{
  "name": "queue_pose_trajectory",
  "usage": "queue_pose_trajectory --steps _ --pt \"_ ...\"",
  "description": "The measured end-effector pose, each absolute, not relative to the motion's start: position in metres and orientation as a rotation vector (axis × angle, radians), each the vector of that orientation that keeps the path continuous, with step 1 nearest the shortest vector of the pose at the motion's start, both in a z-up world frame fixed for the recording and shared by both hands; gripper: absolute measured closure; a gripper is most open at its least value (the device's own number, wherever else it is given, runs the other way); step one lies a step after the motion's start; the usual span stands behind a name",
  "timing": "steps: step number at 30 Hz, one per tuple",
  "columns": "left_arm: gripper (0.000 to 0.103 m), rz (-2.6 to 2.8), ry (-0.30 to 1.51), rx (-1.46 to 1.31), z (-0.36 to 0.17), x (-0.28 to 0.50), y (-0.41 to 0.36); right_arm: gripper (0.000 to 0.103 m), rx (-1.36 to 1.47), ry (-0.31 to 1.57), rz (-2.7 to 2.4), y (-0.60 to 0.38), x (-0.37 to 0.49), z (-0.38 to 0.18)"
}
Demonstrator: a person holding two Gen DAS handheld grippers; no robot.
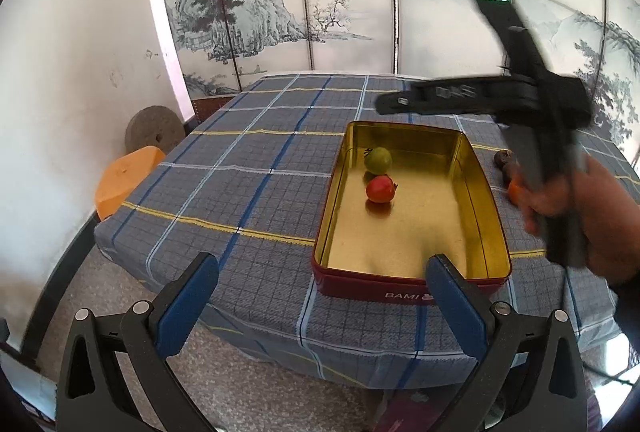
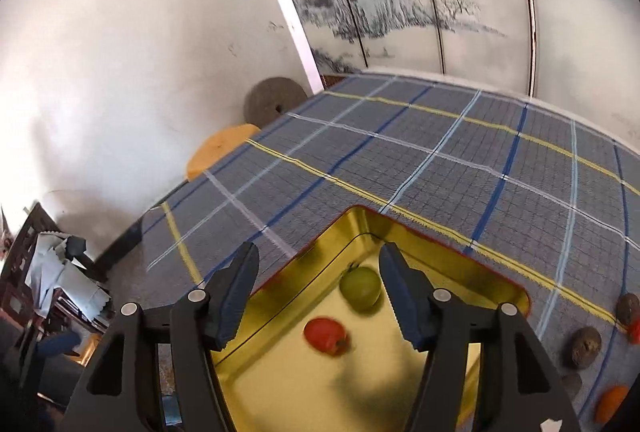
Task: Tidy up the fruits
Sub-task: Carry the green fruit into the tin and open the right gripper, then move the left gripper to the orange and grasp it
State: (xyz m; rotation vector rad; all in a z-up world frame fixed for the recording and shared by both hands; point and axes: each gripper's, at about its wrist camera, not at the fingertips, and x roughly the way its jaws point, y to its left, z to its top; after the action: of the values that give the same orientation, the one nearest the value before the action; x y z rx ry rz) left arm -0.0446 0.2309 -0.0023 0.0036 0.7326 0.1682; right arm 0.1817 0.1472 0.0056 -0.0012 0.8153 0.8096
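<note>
A red tin box (image 1: 404,290) with a gold inside sits on the plaid tablecloth (image 1: 248,167). In it lie a green fruit (image 1: 378,159) and a red fruit (image 1: 380,189). My left gripper (image 1: 320,292) is open and empty, held before the tin's near wall. My right gripper (image 2: 318,292) is open and empty above the tin (image 2: 440,248), over the green fruit (image 2: 360,288) and red fruit (image 2: 325,336). The right tool's black body (image 1: 536,119) shows in the left wrist view, held in a hand.
Two brown fruits (image 2: 586,346) and an orange fruit (image 2: 610,402) lie on the cloth right of the tin. A brown fruit (image 1: 502,157) shows behind the hand. An orange stool (image 1: 124,179) and a round millstone (image 1: 154,129) stand left of the table.
</note>
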Motion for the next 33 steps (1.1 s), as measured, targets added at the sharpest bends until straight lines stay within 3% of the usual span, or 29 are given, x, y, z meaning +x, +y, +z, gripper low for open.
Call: queue_pose_trajectory --steps 14,25,33 --pt "0.000 0.136 0.682 0.086 0.010 -0.053 0.200 0.024 -0.125 0.541 0.500 -0.025 0.052 0.037" --pt "0.000 -0.016 0.664 0.153 0.024 -0.048 0.152 0.024 0.001 0.647 0.090 -0.192 0.050 -0.005" --pt "0.001 -0.315 0.740 0.174 0.031 0.001 0.092 0.024 0.066 0.729 -0.038 -0.257 0.066 -0.041"
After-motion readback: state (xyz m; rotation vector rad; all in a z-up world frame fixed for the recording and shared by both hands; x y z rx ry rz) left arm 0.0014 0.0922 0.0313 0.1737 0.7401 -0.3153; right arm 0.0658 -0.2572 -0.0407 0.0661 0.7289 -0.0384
